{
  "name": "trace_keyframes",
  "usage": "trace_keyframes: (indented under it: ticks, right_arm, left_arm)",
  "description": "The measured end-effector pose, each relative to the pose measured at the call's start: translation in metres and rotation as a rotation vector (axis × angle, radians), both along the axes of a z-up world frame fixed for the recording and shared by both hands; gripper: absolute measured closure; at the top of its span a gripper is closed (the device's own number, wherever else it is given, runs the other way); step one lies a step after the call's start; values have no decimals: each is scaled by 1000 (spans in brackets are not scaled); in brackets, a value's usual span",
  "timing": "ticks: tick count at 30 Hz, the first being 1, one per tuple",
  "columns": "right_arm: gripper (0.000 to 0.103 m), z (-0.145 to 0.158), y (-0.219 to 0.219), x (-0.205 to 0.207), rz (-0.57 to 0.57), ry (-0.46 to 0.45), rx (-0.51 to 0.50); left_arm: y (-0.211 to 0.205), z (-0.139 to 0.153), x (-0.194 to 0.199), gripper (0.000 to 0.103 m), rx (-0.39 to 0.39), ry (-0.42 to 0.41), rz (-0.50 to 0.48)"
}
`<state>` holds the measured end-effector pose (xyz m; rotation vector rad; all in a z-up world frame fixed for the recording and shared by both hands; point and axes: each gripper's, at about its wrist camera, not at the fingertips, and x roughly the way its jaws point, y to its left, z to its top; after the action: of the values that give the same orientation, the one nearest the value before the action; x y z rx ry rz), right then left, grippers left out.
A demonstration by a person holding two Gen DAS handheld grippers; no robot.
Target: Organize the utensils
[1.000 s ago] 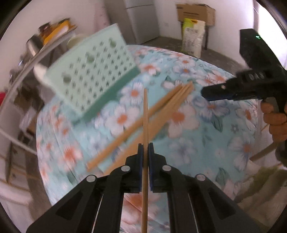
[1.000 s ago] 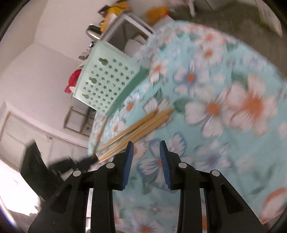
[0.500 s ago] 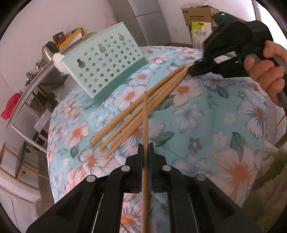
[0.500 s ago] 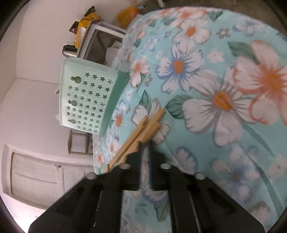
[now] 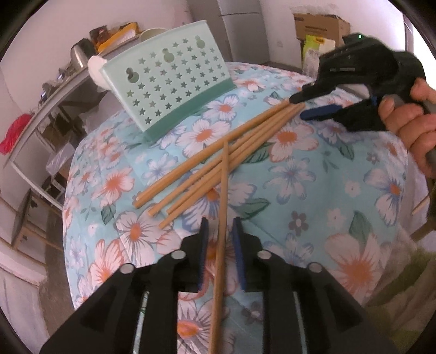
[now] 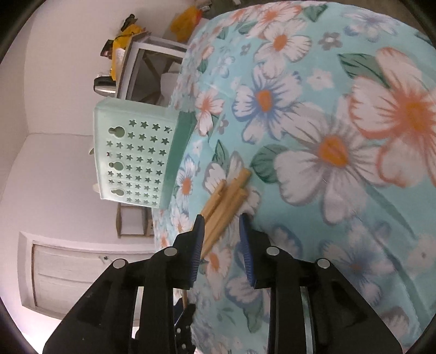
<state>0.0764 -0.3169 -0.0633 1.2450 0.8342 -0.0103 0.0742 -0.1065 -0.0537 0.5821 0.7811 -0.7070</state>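
Observation:
Several wooden chopsticks (image 5: 218,158) lie in a loose bundle on the floral tablecloth (image 5: 299,177). One more chopstick (image 5: 223,207) lies across them and runs back between the pads of my left gripper (image 5: 220,234). Those jaws are opening, and a gap shows on both sides of the stick. My right gripper (image 5: 299,107), held by a hand (image 5: 408,119), straddles the bundle's thick ends (image 6: 231,190). In the right wrist view my right gripper (image 6: 222,226) is opening too, and its pads stand clear of the sticks. A mint-green holder with star holes (image 5: 169,81) stands tilted behind the bundle.
The tablecloth drops away at the left edge (image 5: 70,190). Beyond it stands a metal shelf (image 5: 54,92) with a kettle and packets. A cardboard box (image 5: 318,24) and a grey fridge (image 5: 239,27) stand at the back wall. The holder (image 6: 133,160) sits near the table's far edge.
My left jaws, shut on the single chopstick before, have parted, and the stick now rests on the bundle. My right jaws closed at the thick ends, then parted again.

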Motion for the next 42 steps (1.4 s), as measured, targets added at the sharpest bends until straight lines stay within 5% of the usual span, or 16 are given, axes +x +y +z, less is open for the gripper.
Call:
trace_keyframes:
  ticks: [3,9,14,19,21,22,23,27,31,42]
  right_arm:
    - [92,-6,-1,0,-13,27,2]
    - [103,-2,-5,-8,-3,10,-12]
    - [103,10,-7,-18,16,-9,-93]
    - [100,13,-4,-9,86,-13,-57]
    - [86,12,0,-4,104,-9,-40]
    - [69,10,2,-2,113,-1,-33]
    - [66,7,5,2,120,-1,-21]
    - [68,-4,9,18,110,14,27]
    - [92,-17,9,28,79,58,45]
    - [92,14,7,13,83,-3,-50]
  left_arm:
    - [0,3,3,81,-23,19,26]
    - [-6,12,8,81,-80,41,71]
    - [-13,11,17,81,-112,57,104]
    - [-13,2,28,81,-129,112,139]
    - [-12,-4,31,81,-135,131,149]
    - [-12,-6,32,81,-140,136,152]
    - [-11,-7,33,81,-146,142,155]
    - [-11,-7,34,83,-144,153,156]
    - [-12,-6,35,88,-115,149,151]
    - [-11,-8,36,90,-103,154,161]
